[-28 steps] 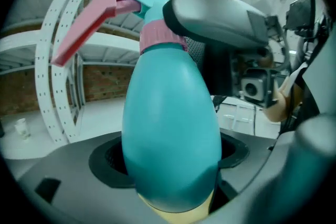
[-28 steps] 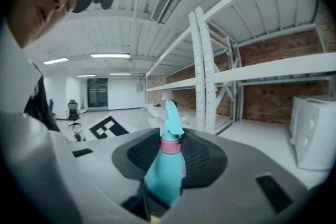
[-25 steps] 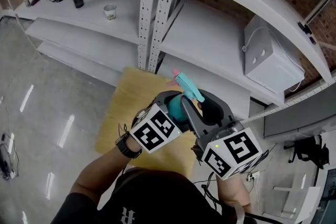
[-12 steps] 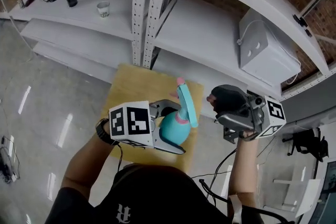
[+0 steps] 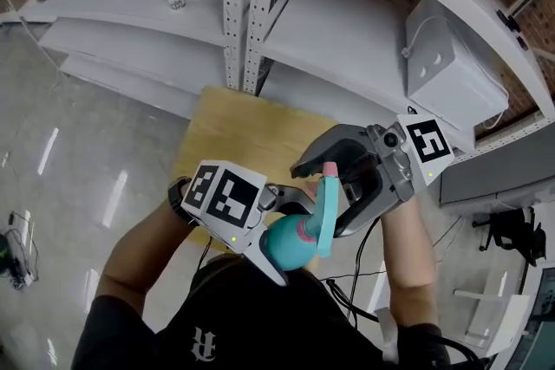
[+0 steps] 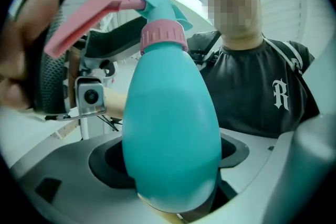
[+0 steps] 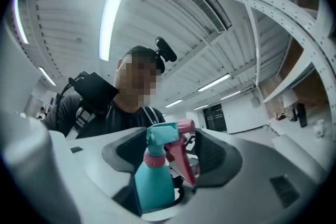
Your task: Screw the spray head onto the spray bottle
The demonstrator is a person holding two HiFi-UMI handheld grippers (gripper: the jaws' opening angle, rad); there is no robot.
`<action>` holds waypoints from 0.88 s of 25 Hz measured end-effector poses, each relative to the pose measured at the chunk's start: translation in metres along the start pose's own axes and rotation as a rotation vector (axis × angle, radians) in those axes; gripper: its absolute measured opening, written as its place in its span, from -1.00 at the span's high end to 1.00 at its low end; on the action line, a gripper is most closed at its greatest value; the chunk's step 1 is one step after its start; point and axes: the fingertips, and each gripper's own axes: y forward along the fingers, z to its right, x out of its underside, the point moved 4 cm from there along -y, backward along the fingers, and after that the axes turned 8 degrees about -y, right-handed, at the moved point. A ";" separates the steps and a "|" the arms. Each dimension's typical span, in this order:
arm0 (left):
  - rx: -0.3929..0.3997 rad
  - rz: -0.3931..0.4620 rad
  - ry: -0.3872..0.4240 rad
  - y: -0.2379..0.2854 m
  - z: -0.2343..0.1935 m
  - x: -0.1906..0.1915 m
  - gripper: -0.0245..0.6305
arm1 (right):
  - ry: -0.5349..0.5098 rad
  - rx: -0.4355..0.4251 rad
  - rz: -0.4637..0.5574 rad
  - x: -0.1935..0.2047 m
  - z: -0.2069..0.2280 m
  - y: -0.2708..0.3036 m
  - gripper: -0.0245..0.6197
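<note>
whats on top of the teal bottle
A teal spray head with a pink trigger, joined to the bottle by a pink collar. The collar covers the neck, so the threads cannot be seen.

Right gripper (image 5: 317, 200) back astride spray head (image 5: 324, 218) (just-widened jaws)

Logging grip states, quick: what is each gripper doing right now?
Left gripper: closed on the spray bottle.
Right gripper: open, jaws just opening wide, spray head between them, not clamped.
</note>
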 end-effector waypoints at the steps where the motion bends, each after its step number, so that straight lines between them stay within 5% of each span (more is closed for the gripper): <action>1: -0.023 0.025 -0.010 -0.005 -0.003 0.000 -0.35 | -0.009 0.045 -0.014 0.000 0.001 -0.001 0.02; 9: -0.312 0.174 -0.171 -0.048 -0.036 0.012 -0.35 | -0.007 0.630 -0.250 0.005 0.029 -0.028 0.55; 17: -0.715 0.124 -0.351 -0.080 -0.080 0.035 -0.35 | 0.031 1.151 -0.426 0.018 0.037 -0.040 0.68; 20: -0.842 0.088 -0.386 -0.087 -0.092 0.043 -0.35 | 0.019 1.290 -0.440 0.023 0.040 -0.037 0.68; 22: -0.821 0.091 -0.390 -0.086 -0.093 0.044 -0.35 | -0.007 1.301 -0.453 0.025 0.040 -0.029 0.69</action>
